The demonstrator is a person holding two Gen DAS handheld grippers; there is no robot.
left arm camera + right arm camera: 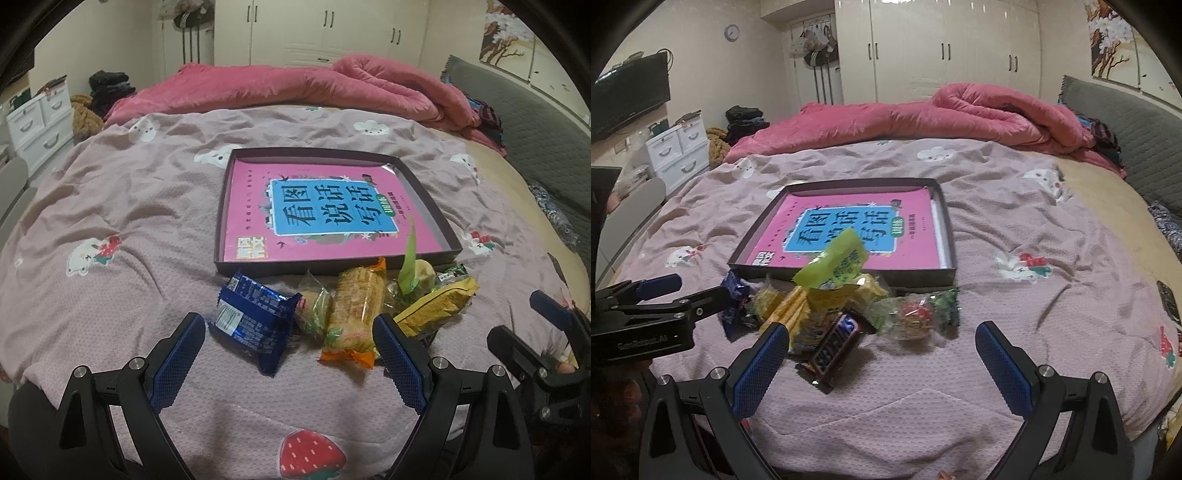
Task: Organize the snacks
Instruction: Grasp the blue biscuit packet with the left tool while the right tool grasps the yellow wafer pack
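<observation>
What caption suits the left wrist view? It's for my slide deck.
Open left claw hovers over snack packets piled before a shallow box on the bed.

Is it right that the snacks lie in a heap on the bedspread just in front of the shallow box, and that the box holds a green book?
Not quite. The book in the shallow box is pink with a blue title panel, not green; both wrist views show it. The rest holds: the snacks lie heaped on the bedspread just in front of the box.
</observation>
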